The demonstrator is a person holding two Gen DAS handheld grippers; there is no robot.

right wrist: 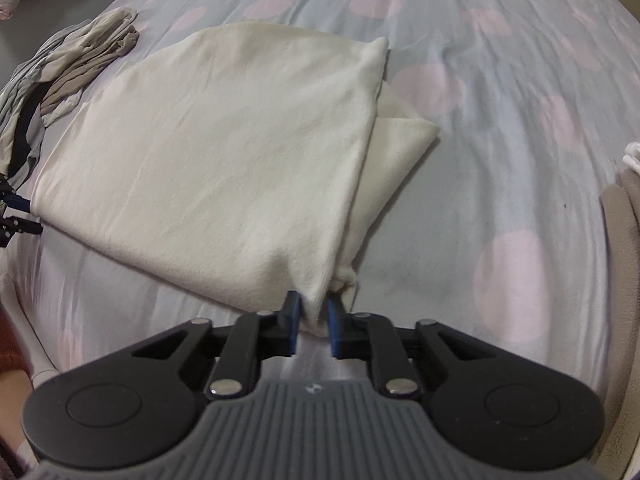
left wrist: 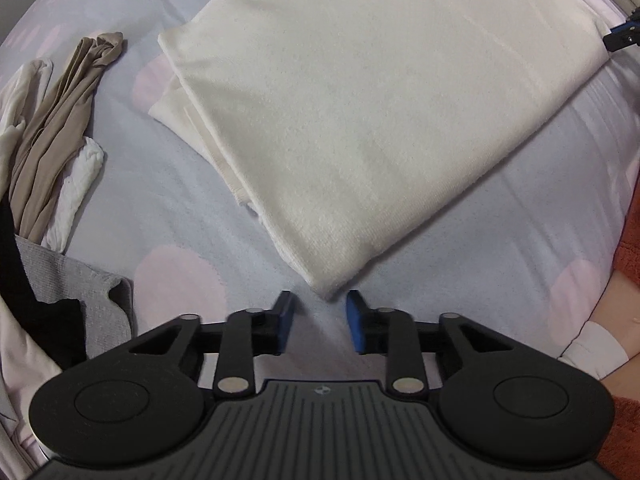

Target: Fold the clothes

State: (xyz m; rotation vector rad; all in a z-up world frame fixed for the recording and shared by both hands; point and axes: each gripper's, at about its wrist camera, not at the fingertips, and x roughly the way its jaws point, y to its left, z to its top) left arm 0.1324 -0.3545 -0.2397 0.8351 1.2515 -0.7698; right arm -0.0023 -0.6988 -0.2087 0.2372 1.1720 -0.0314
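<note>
A cream garment [left wrist: 352,120] lies folded on the bed, with a lower layer showing at its left edge. My left gripper [left wrist: 320,312] is open and empty, its fingertips either side of the garment's near corner without touching it. In the right wrist view the same cream garment [right wrist: 224,160] lies ahead, and my right gripper [right wrist: 313,316] is shut on its near corner, the cloth pinched between the blue pads. The right gripper's tip also shows in the left wrist view [left wrist: 622,36] at the garment's far right corner.
The bedsheet [left wrist: 188,200] is pale blue-grey with pink spots. A pile of other clothes lies at the left: tan tights [left wrist: 60,120], a white knit piece [left wrist: 80,184], a grey garment [left wrist: 80,292]. The tan tights also show in the right wrist view [right wrist: 92,52]. An orange sleeve [left wrist: 630,248] is at the right edge.
</note>
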